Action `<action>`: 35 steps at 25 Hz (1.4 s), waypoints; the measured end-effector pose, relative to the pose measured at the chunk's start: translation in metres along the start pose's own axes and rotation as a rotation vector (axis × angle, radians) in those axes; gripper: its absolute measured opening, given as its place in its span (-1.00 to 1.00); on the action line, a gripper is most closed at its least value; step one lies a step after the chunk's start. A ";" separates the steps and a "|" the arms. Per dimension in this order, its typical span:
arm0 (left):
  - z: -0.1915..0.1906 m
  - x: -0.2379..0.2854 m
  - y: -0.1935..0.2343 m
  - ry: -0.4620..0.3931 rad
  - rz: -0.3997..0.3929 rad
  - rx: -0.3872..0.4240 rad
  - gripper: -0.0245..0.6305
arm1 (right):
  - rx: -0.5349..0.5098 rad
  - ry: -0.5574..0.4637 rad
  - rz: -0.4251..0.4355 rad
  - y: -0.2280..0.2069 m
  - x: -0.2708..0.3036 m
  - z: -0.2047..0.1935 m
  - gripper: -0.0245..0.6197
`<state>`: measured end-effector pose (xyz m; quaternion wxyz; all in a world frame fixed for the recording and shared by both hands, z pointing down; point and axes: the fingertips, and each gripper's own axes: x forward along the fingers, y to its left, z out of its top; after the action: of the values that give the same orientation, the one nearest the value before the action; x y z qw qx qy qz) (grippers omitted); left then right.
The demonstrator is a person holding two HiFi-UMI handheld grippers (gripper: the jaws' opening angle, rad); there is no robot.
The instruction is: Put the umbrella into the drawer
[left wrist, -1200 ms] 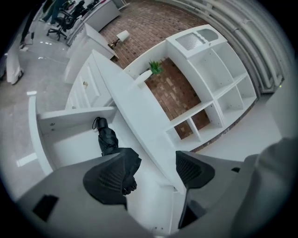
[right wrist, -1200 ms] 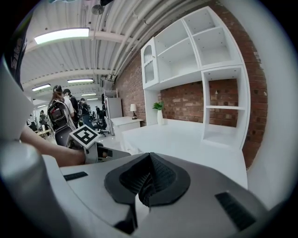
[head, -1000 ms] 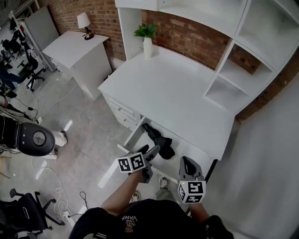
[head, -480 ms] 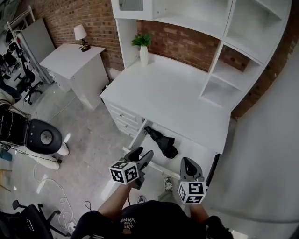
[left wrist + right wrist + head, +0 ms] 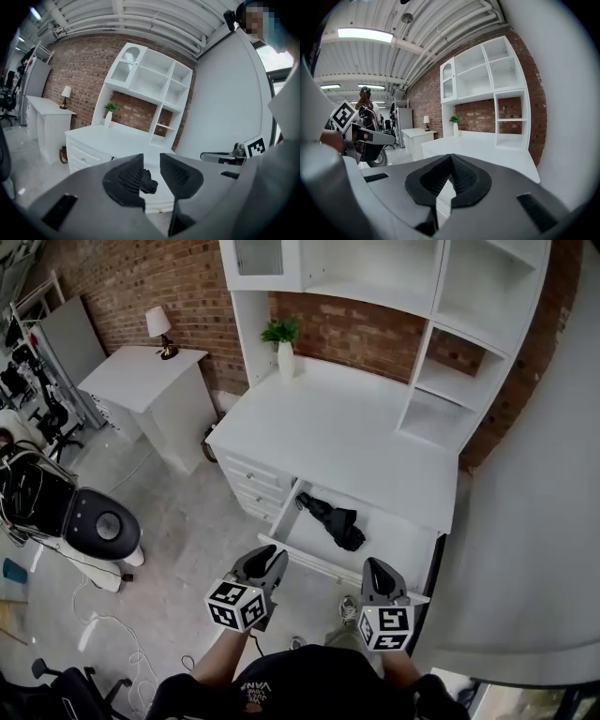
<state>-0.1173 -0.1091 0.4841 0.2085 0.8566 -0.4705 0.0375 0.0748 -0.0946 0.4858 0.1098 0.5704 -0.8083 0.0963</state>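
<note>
The left claw [image 5: 151, 164] stands a little apart, its jaws having just been closing, with nothing between them. The right claw [image 5: 451, 158] is closed tight and empty. Both hang in front of the open drawer [image 5: 398, 538], where the folded black umbrella [image 5: 336, 521] lies toward the left end, under the white tabletop [image 5: 337, 427].

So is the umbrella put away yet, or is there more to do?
Nearly done. The black umbrella already lies inside the open drawer. Nothing is in hand: the left gripper has just been closing its jaws with nothing between them, and the right gripper is shut and empty. Left to do: maybe push the drawer shut.
</note>
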 end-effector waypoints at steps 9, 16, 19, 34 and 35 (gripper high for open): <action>-0.016 -0.070 0.010 0.005 0.062 0.086 -0.89 | 0.013 -0.003 0.001 0.038 -0.025 -0.012 -0.93; -0.036 -0.092 0.010 0.021 0.039 0.054 -0.90 | 0.024 0.043 0.024 0.060 -0.035 -0.027 -0.93; -0.040 -0.099 0.012 0.026 0.037 0.048 -0.90 | 0.033 0.067 0.033 0.065 -0.037 -0.032 -0.93; -0.028 -0.118 0.017 -0.012 0.038 0.069 -0.90 | 0.032 0.105 0.054 0.084 -0.037 -0.032 -0.93; -0.027 -0.118 0.018 -0.015 0.037 0.072 -0.91 | 0.030 0.106 0.055 0.085 -0.037 -0.031 -0.93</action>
<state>-0.1938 -0.0136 0.4832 0.1734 0.8548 -0.4863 0.0520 0.0085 -0.0244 0.5020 0.1410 0.5437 -0.8152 0.1414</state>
